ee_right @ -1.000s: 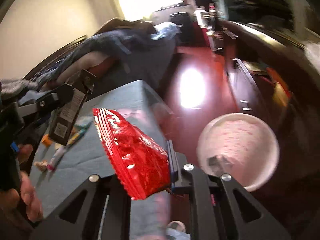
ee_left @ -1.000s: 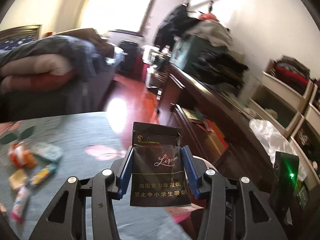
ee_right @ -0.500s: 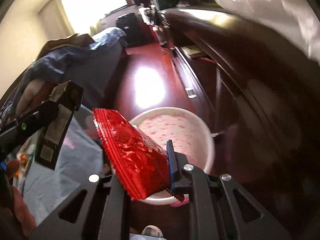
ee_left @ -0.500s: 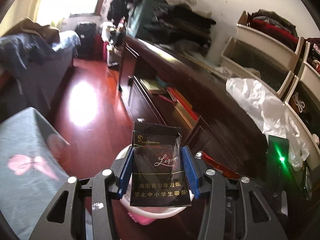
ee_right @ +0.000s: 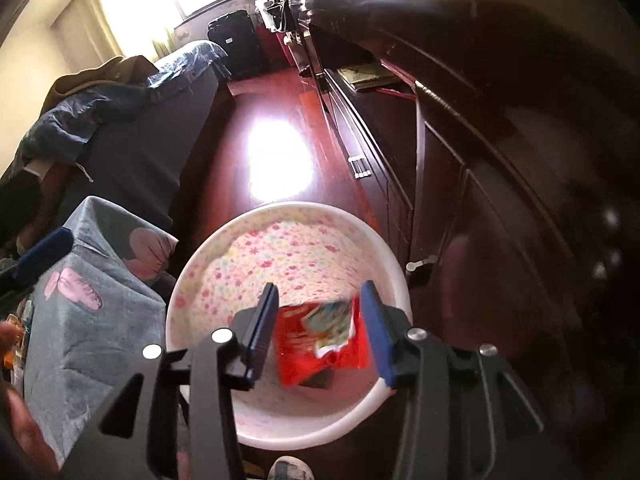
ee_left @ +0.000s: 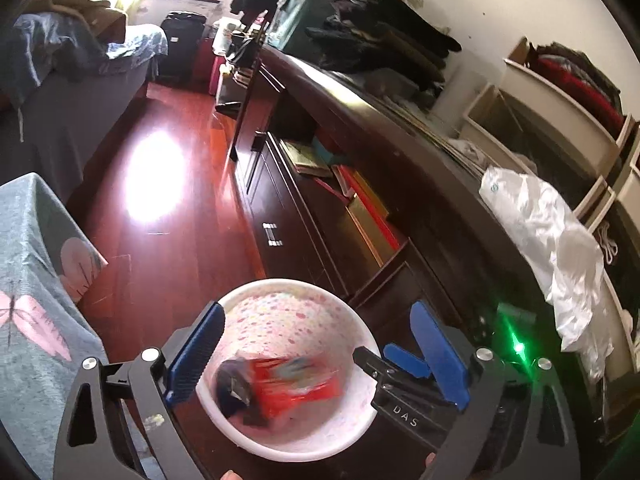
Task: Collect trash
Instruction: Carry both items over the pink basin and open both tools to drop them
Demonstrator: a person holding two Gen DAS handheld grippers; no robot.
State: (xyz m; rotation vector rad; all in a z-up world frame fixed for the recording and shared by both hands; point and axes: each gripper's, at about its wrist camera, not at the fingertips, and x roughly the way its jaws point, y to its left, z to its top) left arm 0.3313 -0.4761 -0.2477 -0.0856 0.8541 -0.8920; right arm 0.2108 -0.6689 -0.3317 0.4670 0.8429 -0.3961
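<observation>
Both pieces I was carrying are now in the bin [ee_left: 362, 344], the white pail with a flowered lining that stands on the floor between the corner of the bench [ee_left: 28, 240] and the dark cabinet [ee_left: 304, 216]. My left hand-held gripper [ee_left: 316, 344] is spread wide and holds nothing; my right hand-held gripper [ee_right: 320, 320] is likewise released, its jaws apart above the pail. The red wrapper [ee_right: 320, 344] lies at the bottom of the bin, and the dark cigarette pack [ee_left: 232, 380] sits beside it, blurred as if not yet settled.

Half a second ago the left one was clamped on that pack and the right on the wrapper, both hovering over the rim; now each has let go.

So the drop-off step looks finished. Next, I judge, I must swing back over the bench edge, where more scraps [ee_right: 18, 328] seem to lie at its far side, and pick another piece.
</observation>
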